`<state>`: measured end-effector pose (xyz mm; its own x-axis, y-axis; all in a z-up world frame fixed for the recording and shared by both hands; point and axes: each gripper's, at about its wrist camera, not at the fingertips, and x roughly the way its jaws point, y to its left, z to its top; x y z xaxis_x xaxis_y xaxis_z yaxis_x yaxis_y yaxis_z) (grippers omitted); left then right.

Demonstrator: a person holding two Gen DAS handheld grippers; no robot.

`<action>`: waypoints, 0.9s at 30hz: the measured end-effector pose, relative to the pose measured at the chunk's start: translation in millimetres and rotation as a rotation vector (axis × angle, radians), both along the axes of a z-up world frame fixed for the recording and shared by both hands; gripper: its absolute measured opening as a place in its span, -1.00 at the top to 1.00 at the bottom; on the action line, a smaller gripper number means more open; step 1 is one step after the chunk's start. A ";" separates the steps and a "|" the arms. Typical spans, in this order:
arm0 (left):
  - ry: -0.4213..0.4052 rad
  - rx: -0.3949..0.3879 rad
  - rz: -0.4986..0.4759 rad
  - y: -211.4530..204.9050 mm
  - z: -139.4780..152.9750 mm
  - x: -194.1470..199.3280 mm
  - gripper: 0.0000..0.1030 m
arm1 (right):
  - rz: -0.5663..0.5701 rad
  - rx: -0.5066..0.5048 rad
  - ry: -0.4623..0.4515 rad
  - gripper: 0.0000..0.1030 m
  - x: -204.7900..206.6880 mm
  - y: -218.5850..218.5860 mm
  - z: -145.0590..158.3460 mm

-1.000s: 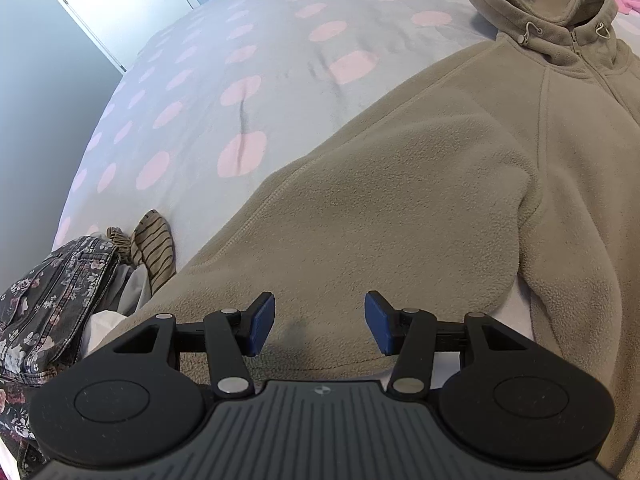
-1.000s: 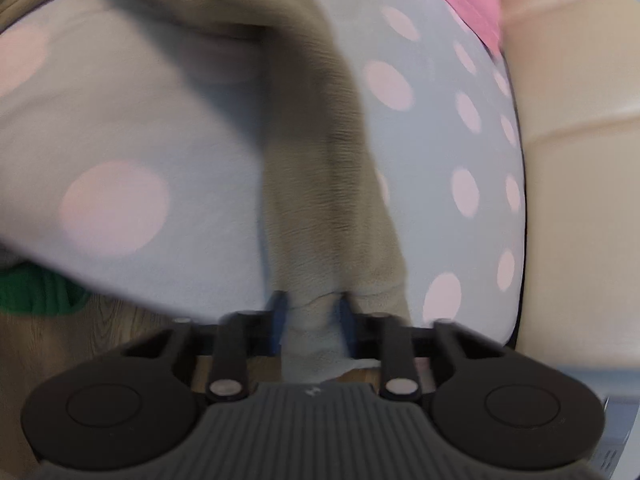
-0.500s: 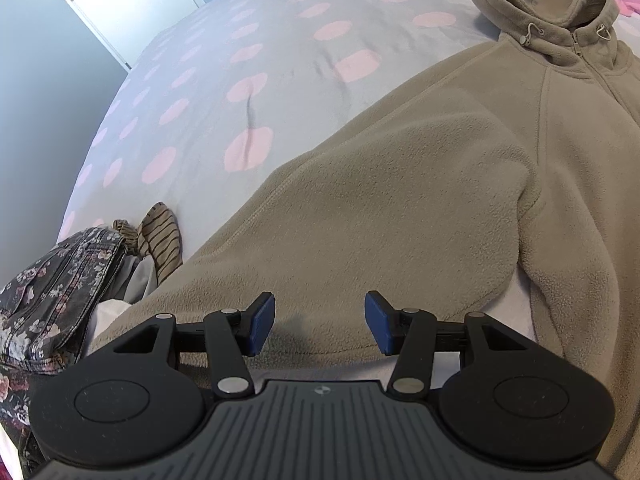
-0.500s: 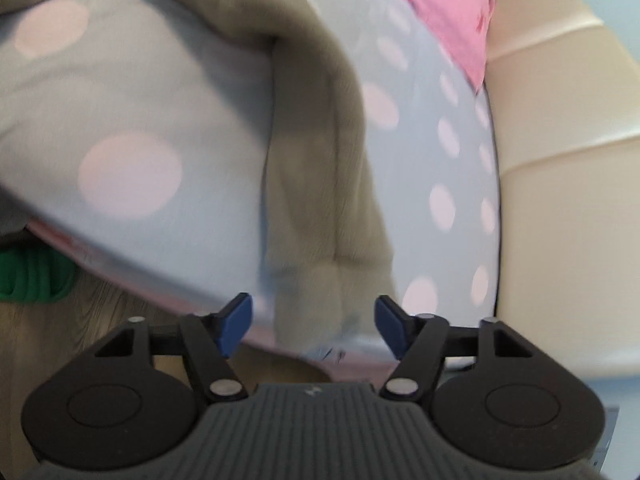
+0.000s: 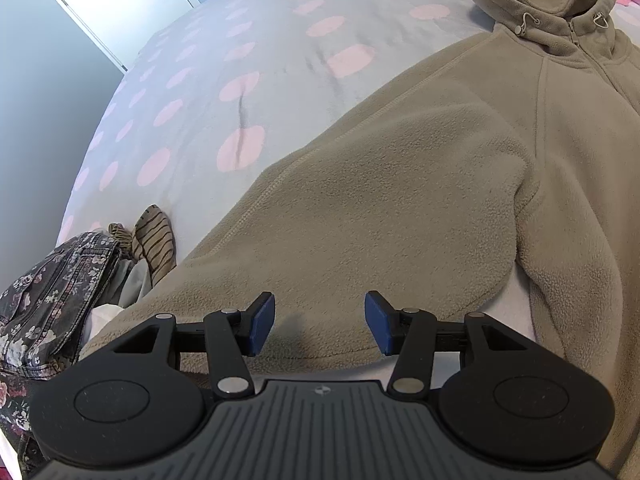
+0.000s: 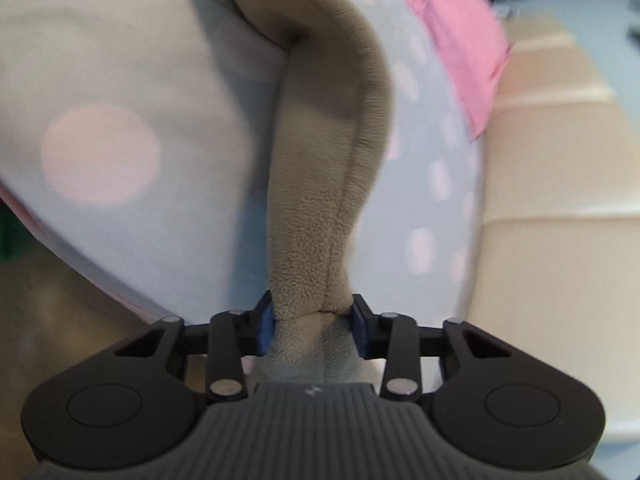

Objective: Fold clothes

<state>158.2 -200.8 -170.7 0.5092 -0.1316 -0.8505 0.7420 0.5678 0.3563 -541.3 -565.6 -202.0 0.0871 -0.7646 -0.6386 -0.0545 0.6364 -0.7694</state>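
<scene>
A beige fleece jacket lies spread on the polka-dot bedspread, its collar and zip at the upper right. One sleeve runs toward me in the left wrist view, and my left gripper hovers open just above it with nothing between the blue pads. In the right wrist view the jacket's other sleeve hangs over the bed's edge, and my right gripper is shut on its cuff end. The rest of the jacket is out of that view.
A floral dark garment and a striped cloth lie heaped at the bed's left edge. A pink cloth lies further up the bed. A cream padded headboard stands to the right, and wooden floor shows below.
The right gripper held the cuff, opened half a second ago, and is now shut on the sleeve's end again. The left gripper has drifted slightly and stayed open.
</scene>
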 end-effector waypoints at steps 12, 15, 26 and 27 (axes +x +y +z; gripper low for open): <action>-0.003 -0.012 0.009 3.9 5.7 -2.8 0.07 | 0.324 -0.299 0.422 0.29 -50.1 9.7 -64.1; -0.006 -0.004 0.025 5.7 4.8 -1.0 0.07 | 0.354 -0.256 0.459 0.29 -54.0 15.0 -84.1; 0.003 -0.007 0.029 6.1 4.3 1.7 0.07 | 0.147 -0.012 0.388 -0.14 -80.5 24.6 -83.0; 0.005 -0.010 0.031 6.5 4.7 2.3 0.07 | 0.113 -0.017 0.363 -0.13 -81.5 20.4 -75.4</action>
<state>160.6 -194.4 -165.9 0.5089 -0.1243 -0.8518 0.7260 0.5936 0.3471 -622.9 -545.2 -277.4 -0.0583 -0.7739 -0.6306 -0.3950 0.5980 -0.6974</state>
